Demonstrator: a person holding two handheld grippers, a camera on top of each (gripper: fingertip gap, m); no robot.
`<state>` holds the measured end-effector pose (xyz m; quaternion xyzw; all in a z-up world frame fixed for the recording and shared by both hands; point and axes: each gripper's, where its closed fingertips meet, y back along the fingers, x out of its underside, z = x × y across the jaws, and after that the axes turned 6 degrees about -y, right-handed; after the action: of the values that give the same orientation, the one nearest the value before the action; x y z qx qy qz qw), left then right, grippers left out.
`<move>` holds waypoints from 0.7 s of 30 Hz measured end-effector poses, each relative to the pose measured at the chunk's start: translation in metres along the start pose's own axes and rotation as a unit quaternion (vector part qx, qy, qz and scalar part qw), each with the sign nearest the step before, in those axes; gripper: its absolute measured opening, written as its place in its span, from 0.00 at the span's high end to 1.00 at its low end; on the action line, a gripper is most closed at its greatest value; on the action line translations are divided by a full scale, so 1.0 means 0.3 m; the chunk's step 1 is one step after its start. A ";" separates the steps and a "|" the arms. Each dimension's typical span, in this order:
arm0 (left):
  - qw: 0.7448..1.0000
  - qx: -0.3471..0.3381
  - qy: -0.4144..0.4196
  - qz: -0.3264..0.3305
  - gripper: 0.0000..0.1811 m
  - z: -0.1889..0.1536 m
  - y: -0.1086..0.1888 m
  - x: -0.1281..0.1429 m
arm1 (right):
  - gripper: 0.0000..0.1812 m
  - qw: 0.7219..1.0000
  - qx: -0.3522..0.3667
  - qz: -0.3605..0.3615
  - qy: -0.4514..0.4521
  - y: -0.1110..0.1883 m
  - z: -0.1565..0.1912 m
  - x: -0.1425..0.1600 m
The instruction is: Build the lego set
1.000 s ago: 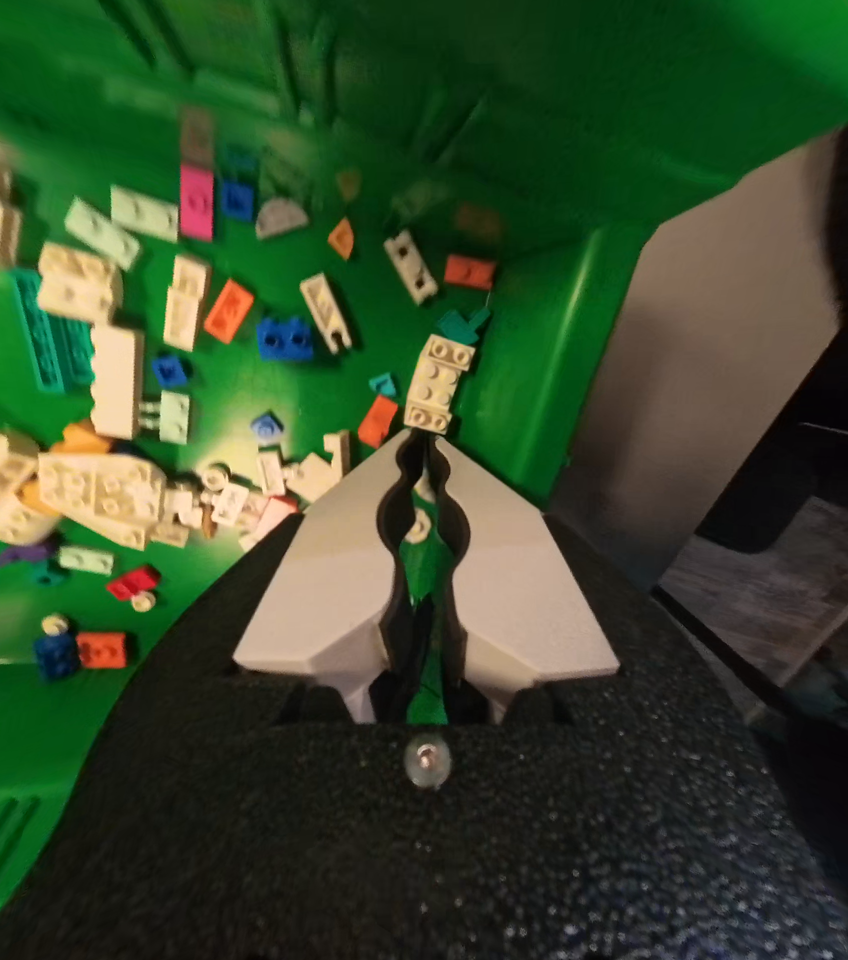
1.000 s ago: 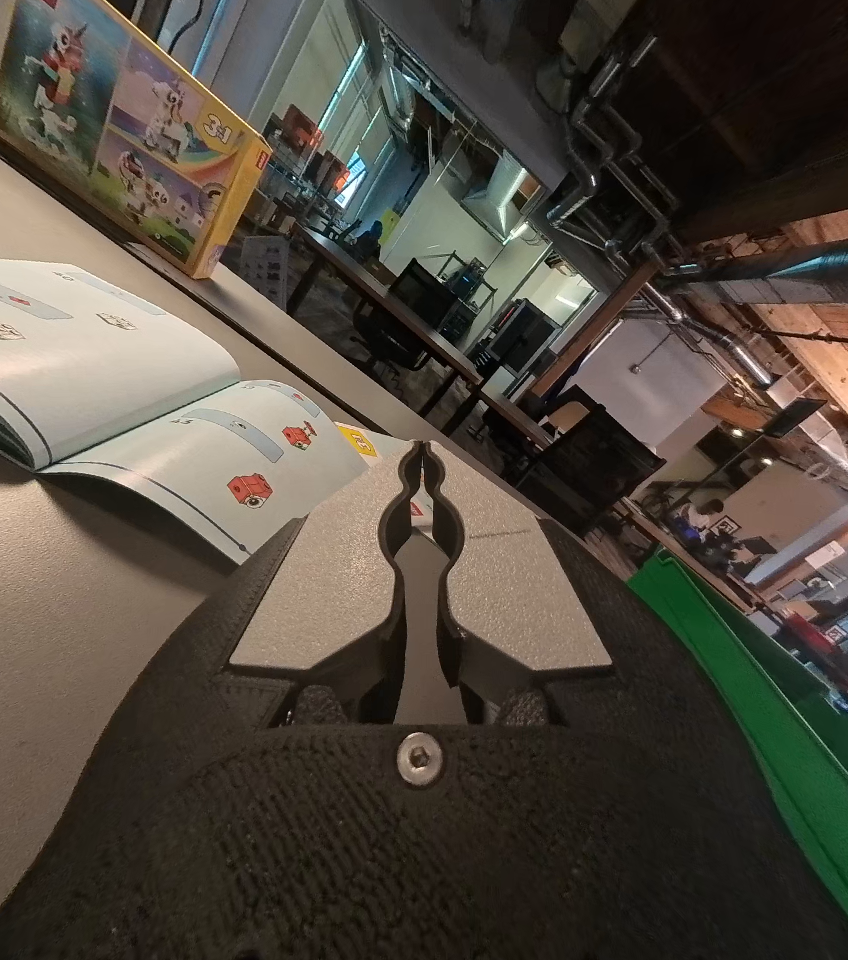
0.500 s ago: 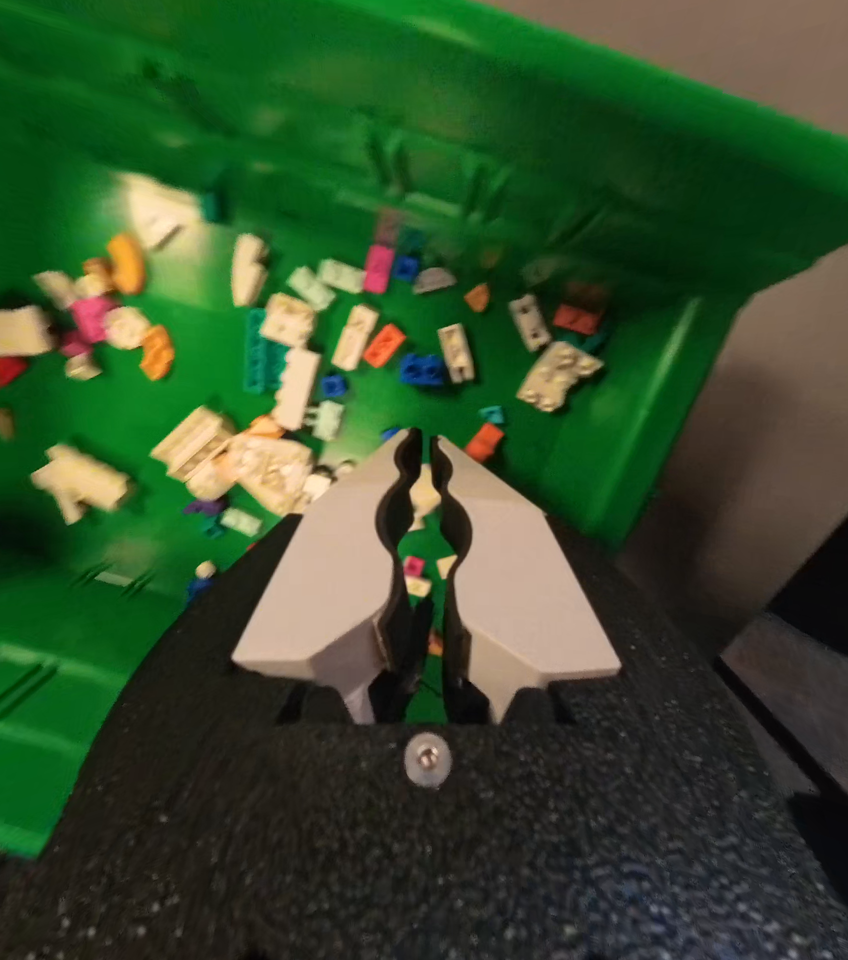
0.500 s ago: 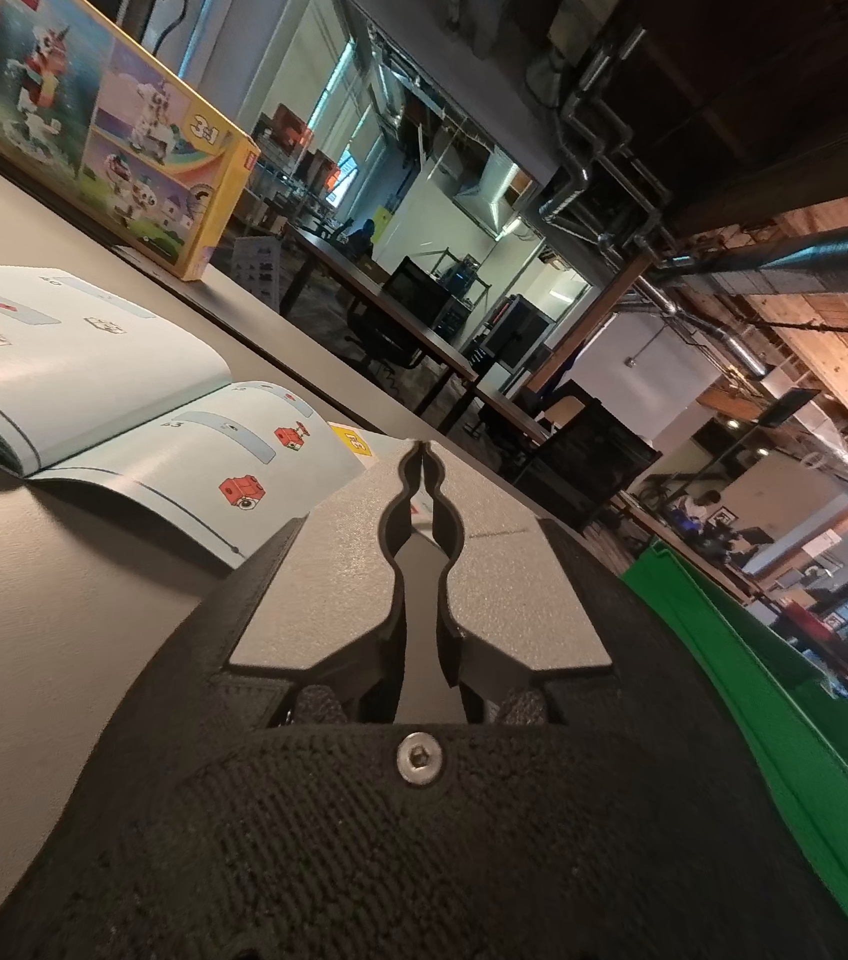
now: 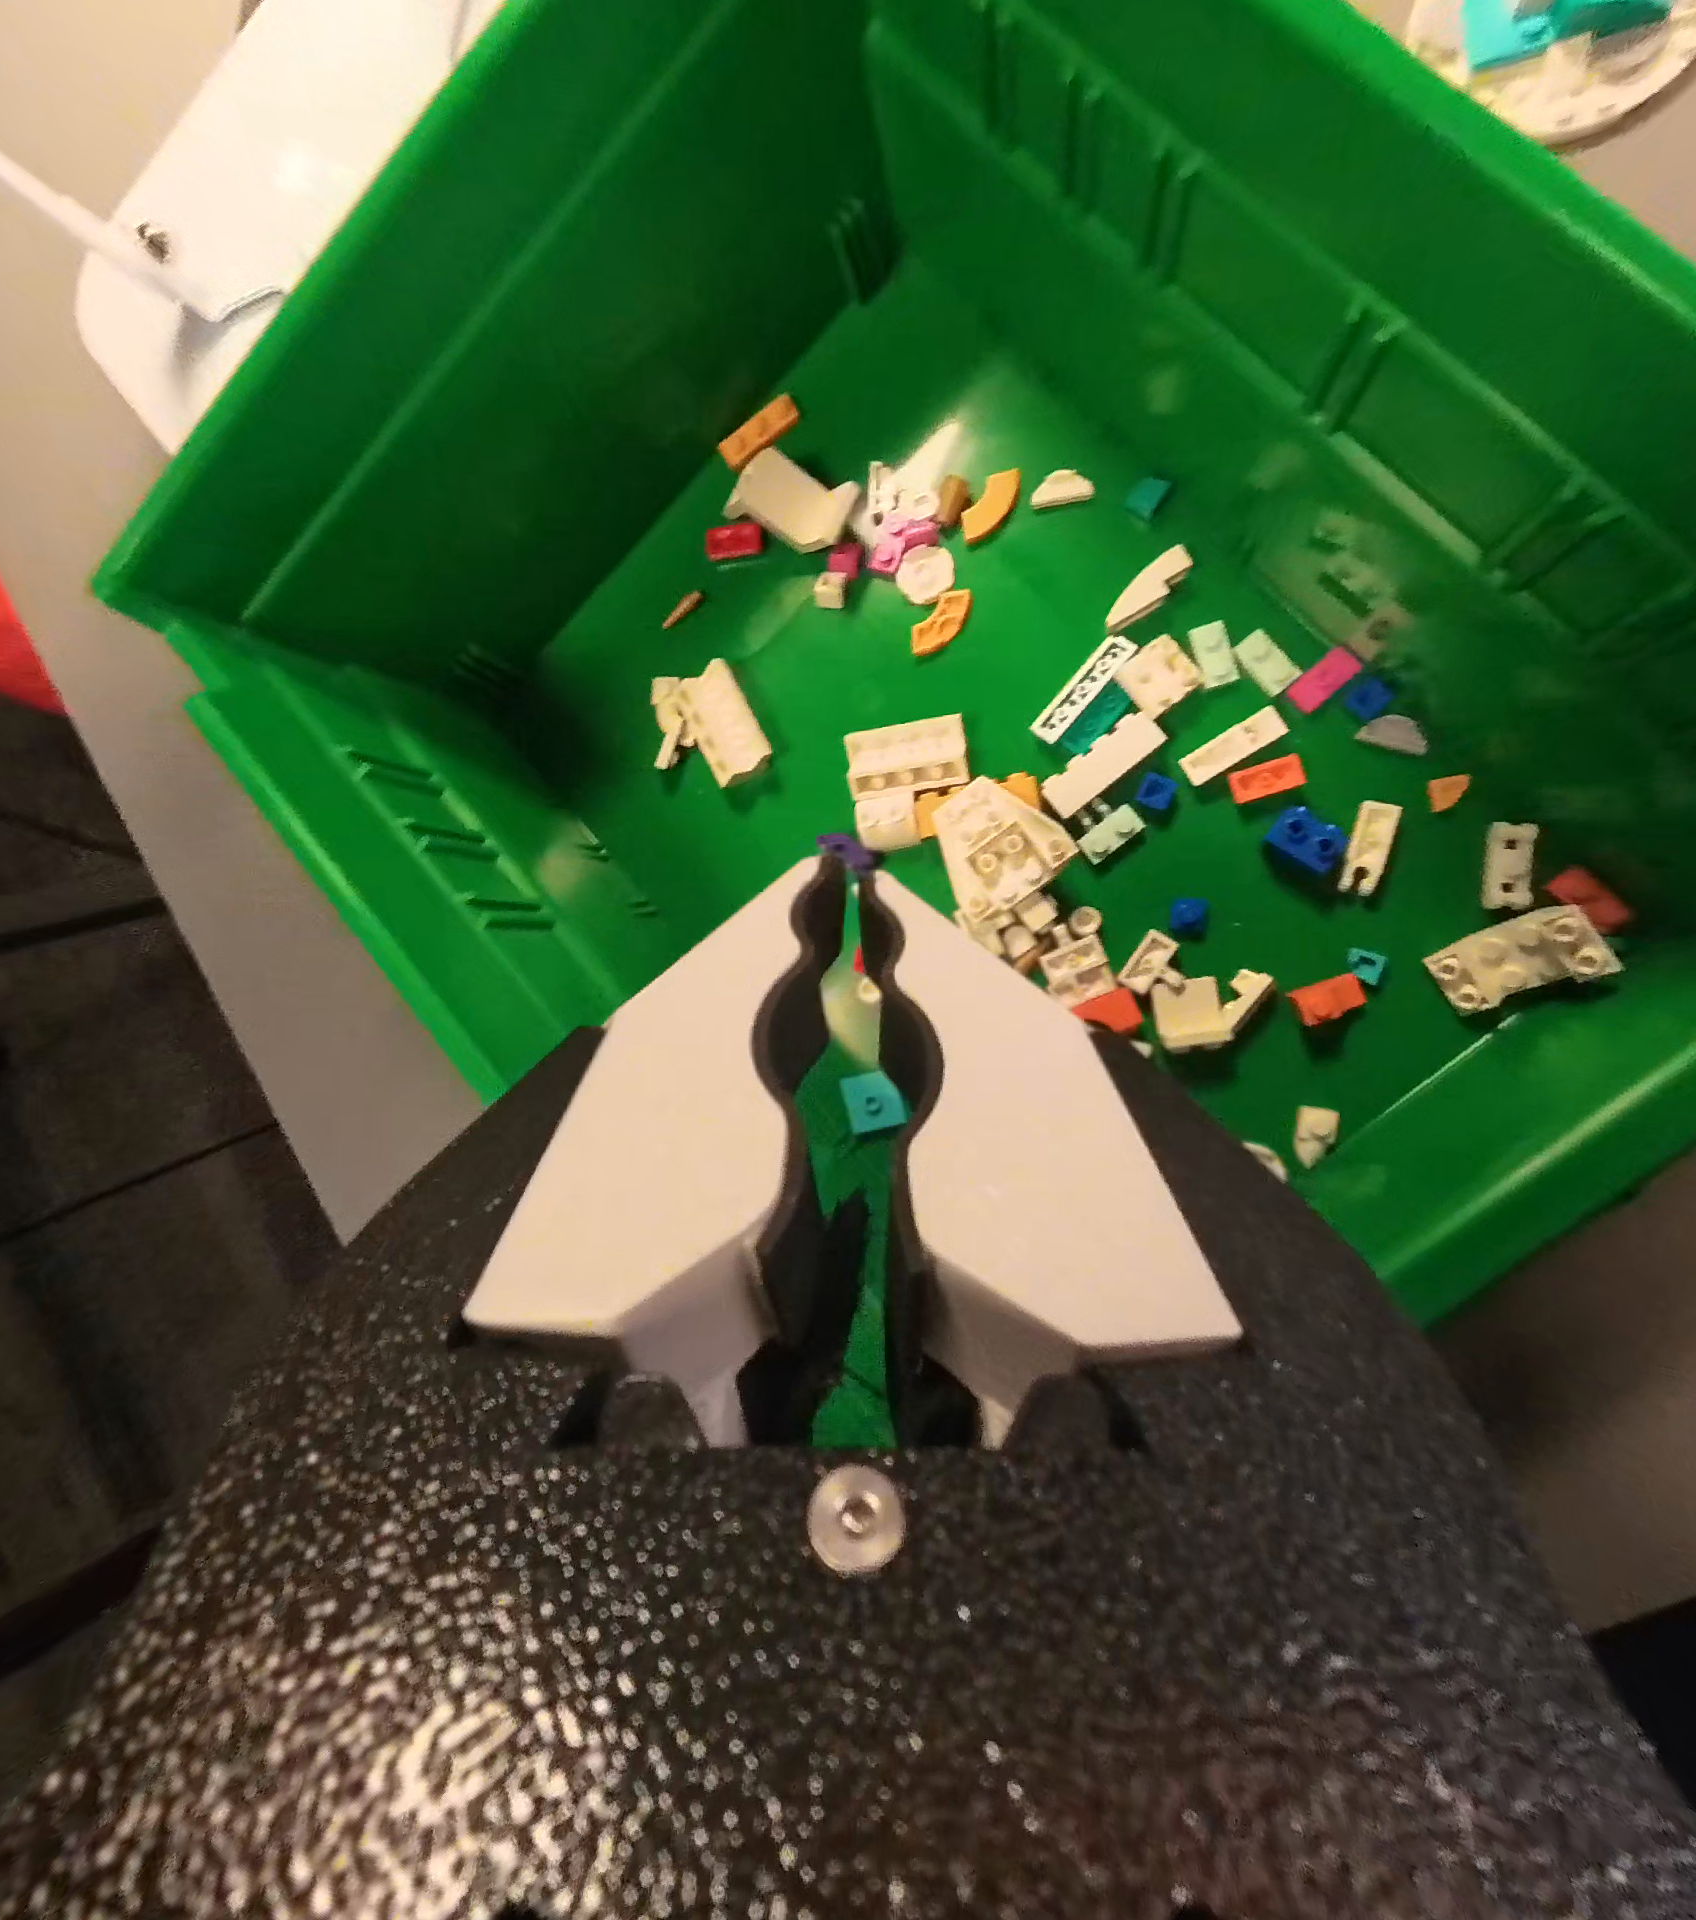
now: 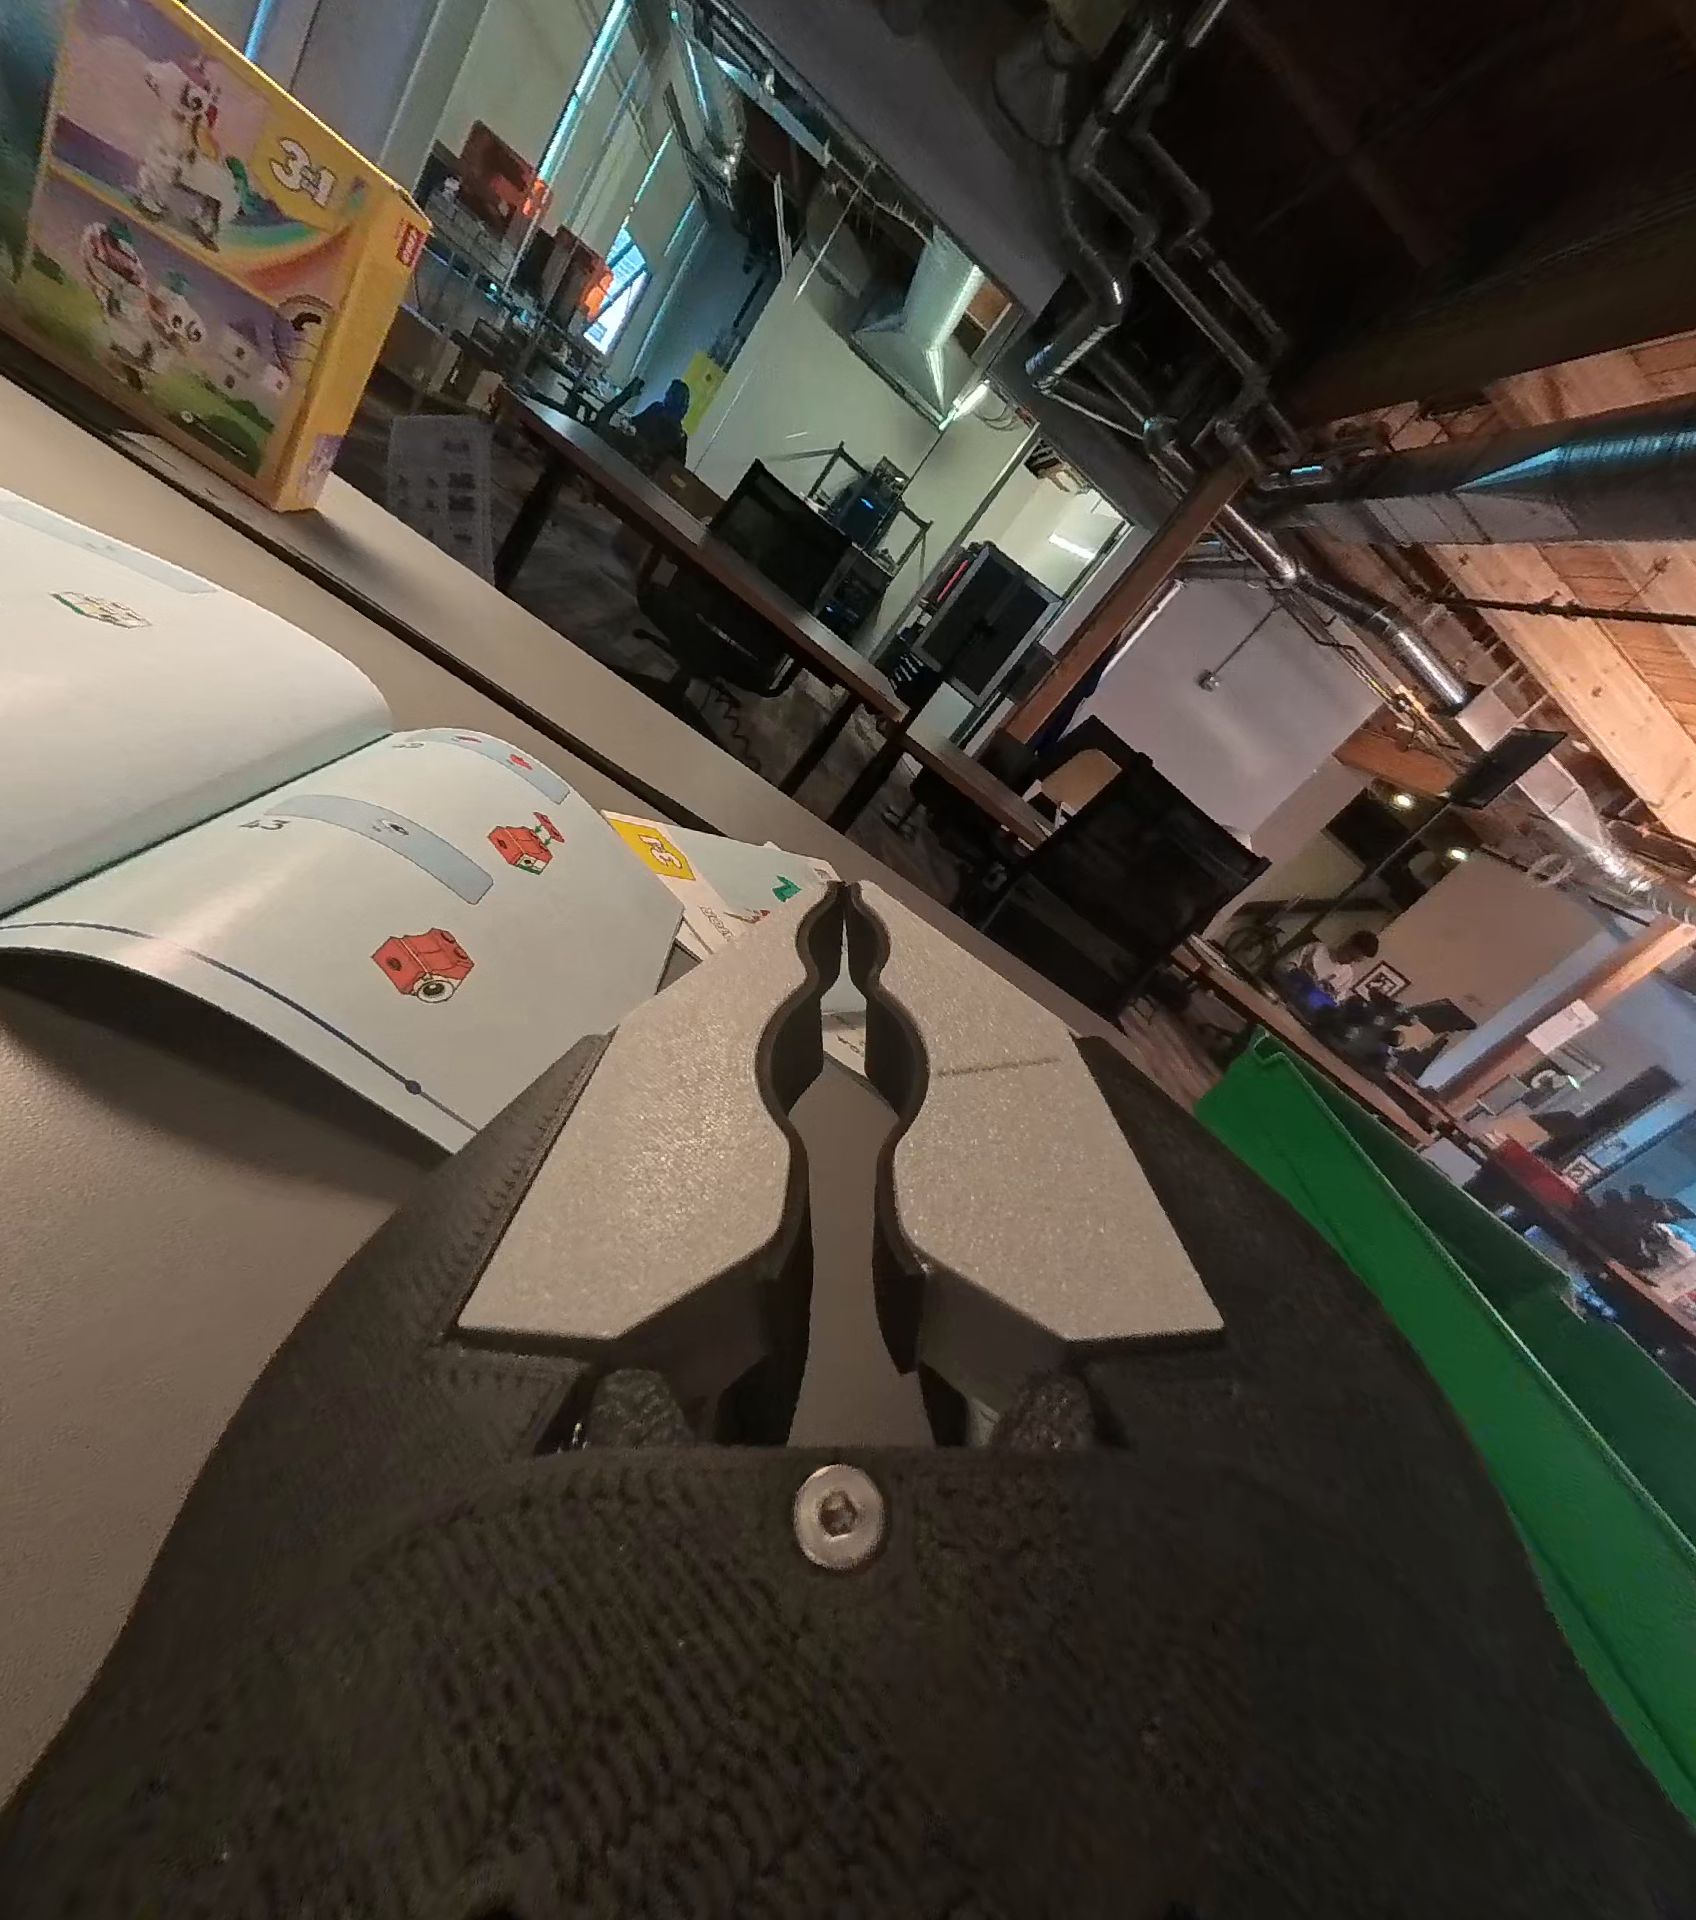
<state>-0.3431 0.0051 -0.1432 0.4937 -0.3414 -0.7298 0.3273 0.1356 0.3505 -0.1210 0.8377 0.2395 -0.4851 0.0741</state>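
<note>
Table: grey surface carrying the bin, the booklet and the set's box.
Green bin: open-topped plastic tub seen from above in the left wrist view; its rim also shows at the right edge of the right wrist view.
Set box: yellow-edged carton standing at the far side of the table, behind the booklet.
Instruction booklet: lies open on the table ahead and left of the right gripper.
Left gripper: held above the near wall of the bin, pointing down into it; fingertips almost together with only a thin slit between them, nothing clamped.
Right gripper: low over the table beside the bin, aimed past the booklet; fingertips together, nothing between them.
Lego pieces: loose on the bin floor, mostly white, with orange, blue, red, pink and teal ones scattered among them.
White wedge plate: lies among the central cluster, just beyond the left gripper's tips.
Teal stud piece: on the bin floor, seen through the gap between the left fingers.
</note>
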 end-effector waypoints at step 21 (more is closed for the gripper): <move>0.996 0.010 0.037 0.078 0.99 0.005 0.019 0.104 | 1.00 1.000 -0.016 -0.017 -0.011 0.006 0.013 -0.017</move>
<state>-0.3530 -0.0231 -0.1536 0.4955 -0.3737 -0.6798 0.3907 0.1313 0.3458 -0.1190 0.8269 0.2604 -0.4918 0.0816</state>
